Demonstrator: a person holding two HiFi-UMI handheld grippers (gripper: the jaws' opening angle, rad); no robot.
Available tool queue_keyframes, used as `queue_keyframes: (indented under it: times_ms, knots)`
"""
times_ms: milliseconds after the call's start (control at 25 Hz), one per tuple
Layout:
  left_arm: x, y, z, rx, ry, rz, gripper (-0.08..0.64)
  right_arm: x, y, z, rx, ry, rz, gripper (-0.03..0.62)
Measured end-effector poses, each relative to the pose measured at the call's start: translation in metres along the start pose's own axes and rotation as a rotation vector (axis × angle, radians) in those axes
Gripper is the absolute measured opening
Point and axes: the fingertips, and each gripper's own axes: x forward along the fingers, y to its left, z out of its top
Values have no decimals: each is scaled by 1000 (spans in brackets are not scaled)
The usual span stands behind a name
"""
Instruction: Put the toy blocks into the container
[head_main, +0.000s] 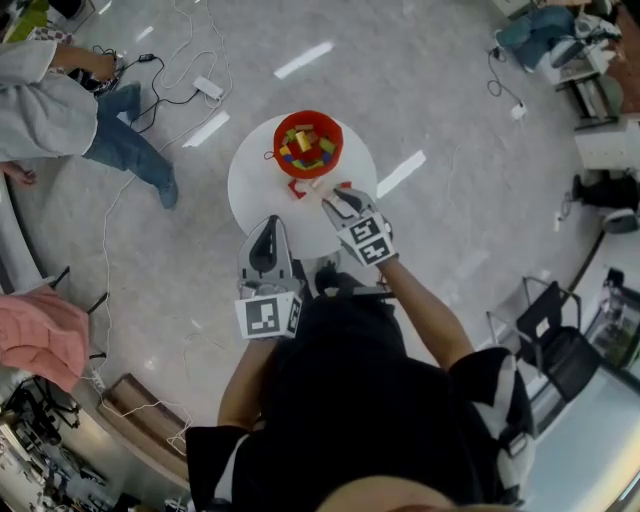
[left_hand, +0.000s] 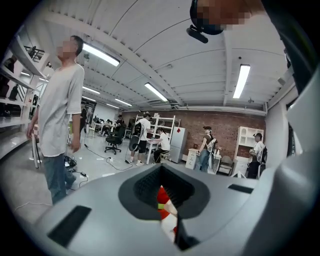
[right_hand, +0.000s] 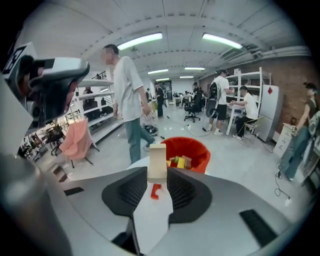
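A: Fingers of right gripper?
B: Clamped on beige block, upright, poking past the tips.
A: Beyond that?
B: Red bucket just behind, standing on round white table, coloured blocks inside. Held block up above the table, just short of the bucket rim. Small red block lying on the table below the jaws.
A: And left gripper?
B: Tips pinched together, nothing between. Over the near table edge, apart from bucket.
A: Background?
B: Person in light top, standing on the floor.
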Motion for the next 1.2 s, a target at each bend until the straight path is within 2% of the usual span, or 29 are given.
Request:
queue_keyframes:
  times_ms: [80,200,400,640,760,880,1040,1200]
  knots:
    - [1,1,7,-15,-21,7,-6,3,-11,26,2,-53,-28,120]
    - [0,4,1,18,-1,0,-6,20,-30,44,17,-56,-74,120]
    - [1,4,2,22,-3,-2,-6,57,-47,43,34,19,-97,120]
    - [4,6,5,-29,1,10,-6,77,-53,34,59,70,-102,120]
    - [5,7,5,-27,2,11,-6,69,-54,39,82,28,-102,121]
    - [6,10,-1,8,22,4,-6,48,-57,43,111,-46,-101,117]
    - [10,9,4,-38,6,17,-6,25,-63,13,153,-59,-133,35]
    - [13,7,-4,0,26,0,-6,18,-72,-38,242,-11,-157,-2]
